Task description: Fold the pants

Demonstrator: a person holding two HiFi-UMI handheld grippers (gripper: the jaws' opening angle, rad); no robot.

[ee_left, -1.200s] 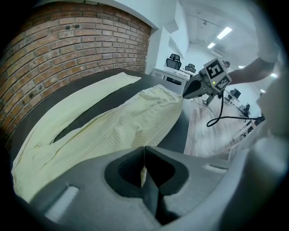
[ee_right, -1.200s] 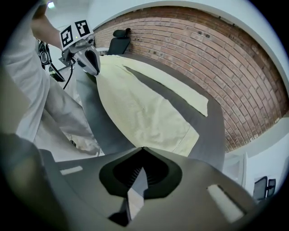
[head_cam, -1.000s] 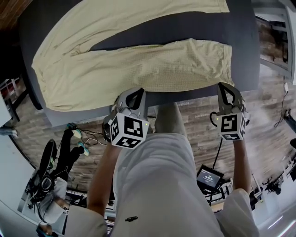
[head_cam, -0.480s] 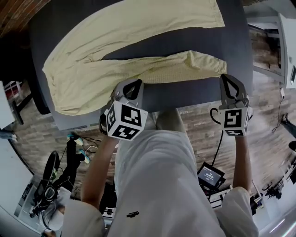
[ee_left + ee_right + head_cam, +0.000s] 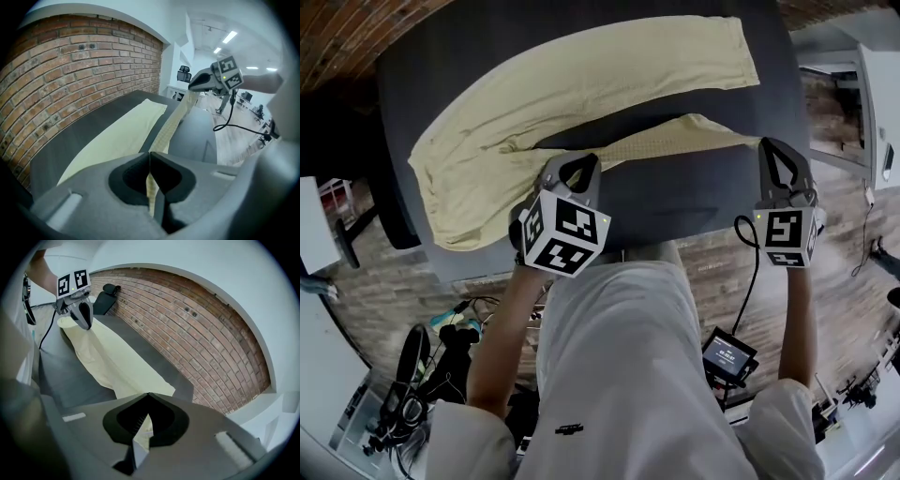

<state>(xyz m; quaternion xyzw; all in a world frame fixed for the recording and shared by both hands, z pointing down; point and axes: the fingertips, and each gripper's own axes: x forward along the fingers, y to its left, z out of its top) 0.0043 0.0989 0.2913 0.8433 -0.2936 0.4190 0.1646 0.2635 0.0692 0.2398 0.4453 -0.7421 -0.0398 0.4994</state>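
Pale yellow pants (image 5: 581, 89) lie spread on a dark grey table (image 5: 694, 202), waistband at the left, one leg stretched along the far side. The near leg (image 5: 666, 136) is lifted off the table and hangs as a taut strip between my two grippers. My left gripper (image 5: 577, 167) is shut on the near leg's edge (image 5: 151, 183). My right gripper (image 5: 776, 150) is shut on that leg's hem (image 5: 143, 425). In the left gripper view the lifted leg (image 5: 171, 126) runs up to the right gripper (image 5: 199, 82); in the right gripper view the pants (image 5: 108, 362) run back to the left gripper (image 5: 85, 317).
A brick wall (image 5: 187, 329) runs behind the table's far edge. The table's near edge (image 5: 581, 267) is just below my grippers. Cables and gear (image 5: 422, 375) lie on the wood floor at the lower left; a small screen (image 5: 727, 354) is at the lower right.
Both grippers have risen and moved toward the far side, lifting the near leg off the table. That leg now shows as a narrow raised strip where it lay flat and wide.
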